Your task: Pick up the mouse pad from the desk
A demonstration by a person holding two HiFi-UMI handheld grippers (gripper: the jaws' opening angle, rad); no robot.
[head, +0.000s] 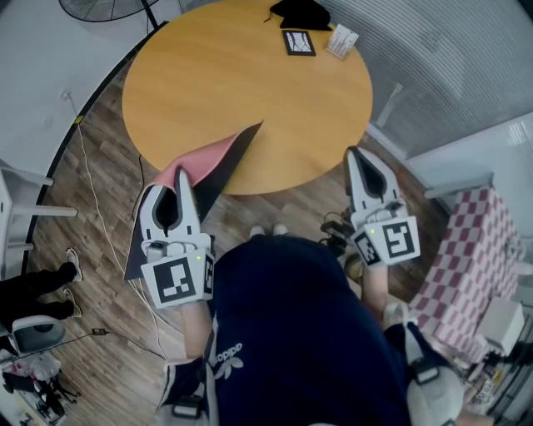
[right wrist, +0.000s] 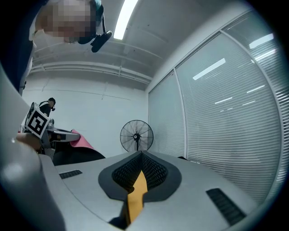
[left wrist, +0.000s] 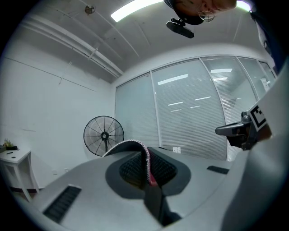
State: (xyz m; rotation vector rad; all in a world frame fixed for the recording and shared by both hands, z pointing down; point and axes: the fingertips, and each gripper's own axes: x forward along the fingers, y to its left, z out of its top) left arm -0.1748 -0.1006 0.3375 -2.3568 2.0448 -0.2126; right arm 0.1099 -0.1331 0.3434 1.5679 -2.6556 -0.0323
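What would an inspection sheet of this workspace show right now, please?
Surface: round wooden table.
Job's things: mouse pad, pink face, dark underside, one corner over the table edge, the rest hanging towards the floor.
Clutter: black cloth, dark-framed card and white packet at the far edge.
Grippers: left tongs shut on the mouse pad; right tongs shut, empty.
Cables: white cable on the wooden floor.
Surroundings: standing fan, glass wall with blinds, checked cloth.
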